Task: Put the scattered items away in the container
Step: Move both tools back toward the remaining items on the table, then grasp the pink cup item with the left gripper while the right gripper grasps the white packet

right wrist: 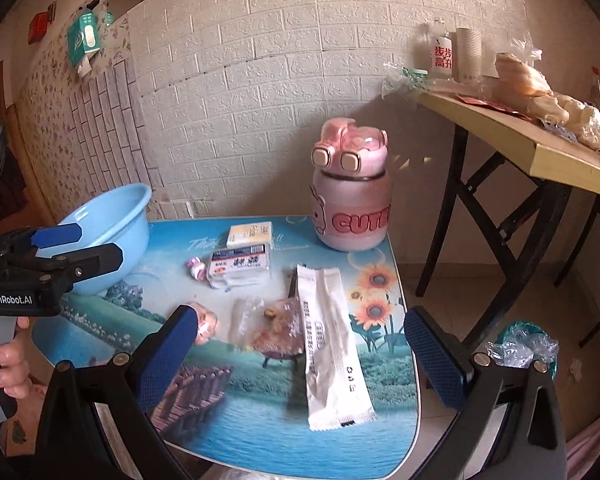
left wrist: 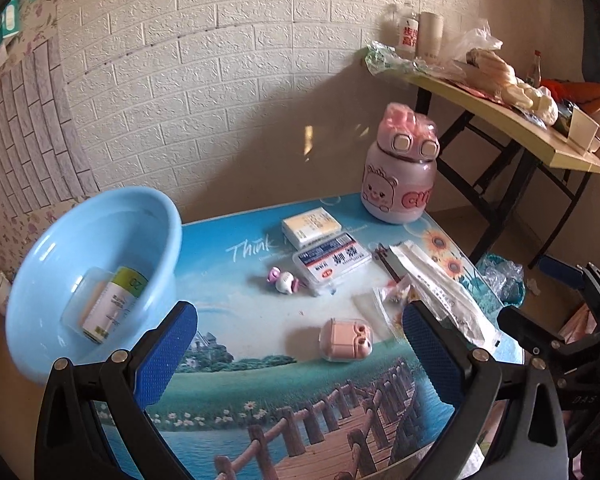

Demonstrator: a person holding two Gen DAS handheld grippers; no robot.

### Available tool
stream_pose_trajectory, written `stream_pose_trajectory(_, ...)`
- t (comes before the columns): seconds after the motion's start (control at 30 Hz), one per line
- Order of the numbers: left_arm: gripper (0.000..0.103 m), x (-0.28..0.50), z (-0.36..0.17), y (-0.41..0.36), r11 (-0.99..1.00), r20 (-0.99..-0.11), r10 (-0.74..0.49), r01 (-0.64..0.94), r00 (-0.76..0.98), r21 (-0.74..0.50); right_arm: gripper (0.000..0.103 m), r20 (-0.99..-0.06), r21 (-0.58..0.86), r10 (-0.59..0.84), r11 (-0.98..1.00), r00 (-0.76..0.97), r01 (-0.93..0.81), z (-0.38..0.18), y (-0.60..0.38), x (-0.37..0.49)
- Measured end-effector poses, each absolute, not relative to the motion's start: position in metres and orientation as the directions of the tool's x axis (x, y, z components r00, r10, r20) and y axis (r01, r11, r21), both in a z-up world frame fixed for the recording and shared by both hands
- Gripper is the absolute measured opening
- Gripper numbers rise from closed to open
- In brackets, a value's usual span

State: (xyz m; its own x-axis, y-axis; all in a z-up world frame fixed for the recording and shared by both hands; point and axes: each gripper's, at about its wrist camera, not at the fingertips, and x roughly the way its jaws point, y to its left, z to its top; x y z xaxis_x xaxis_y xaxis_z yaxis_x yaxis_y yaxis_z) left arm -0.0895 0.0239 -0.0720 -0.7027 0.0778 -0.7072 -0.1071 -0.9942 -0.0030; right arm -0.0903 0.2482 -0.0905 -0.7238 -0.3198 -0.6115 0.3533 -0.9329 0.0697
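Blue-padded, your left gripper (left wrist: 300, 344) stood wide open and empty above the near edge of the printed table (left wrist: 260, 392), with the pink owl-faced case (left wrist: 345, 339) lying between its fingers' line of sight. Your right gripper (right wrist: 300, 352) was equally wide open and held nothing, poised over the long white sachet (right wrist: 332, 344) near the table's right edge. The light-blue basin (left wrist: 100, 240) sat at the far-left corner, already holding a clear box with a yellow-capped bottle (left wrist: 114, 304). Still scattered mid-table were the yellow-and-white box (left wrist: 311, 225), the clear labelled case (left wrist: 332, 262), the small pink-and-white toy (left wrist: 284, 280) and the clear trinket bag (right wrist: 268, 322), which touched the sachet's left side.

Likely hazards, as a judgement: the sachet was flat and slick, so a pinch from above could slip or drag the trinket bag along; it also lay close enough to the right edge to be nudged off. The basin overhung its corner and might tip if struck. The pink bear bottle (left wrist: 400, 176) at the far-right corner could topple.
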Motion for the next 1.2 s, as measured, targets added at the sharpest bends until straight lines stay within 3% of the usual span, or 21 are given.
stream_pose_trajectory(0.77, 0.102, -0.128, -0.154, 0.051, -0.982, -0.782, 0.094, -0.184, -0.617, 0.027, 0.103, -0.687, 0.082, -0.302, -0.936, -0.661, 0.343, -0.144, 0.254, -0.107)
stream_pose_trajectory(0.93, 0.081, -0.133, -0.164, 0.058, -0.980, -0.798, 0.092, -0.195, -0.596, 0.032, 0.103, -0.678, 0.096, -0.294, -0.944, -0.674, 0.315, -0.152, 0.264, -0.112)
stream_pose_trajectory(1.2, 0.074, -0.137, -0.174, 0.056, -0.980, -0.805, 0.123, -0.201, -0.581, -0.005, 0.103, -0.689, 0.094, -0.291, -0.944, -0.664, 0.316, -0.158, 0.264, -0.116)
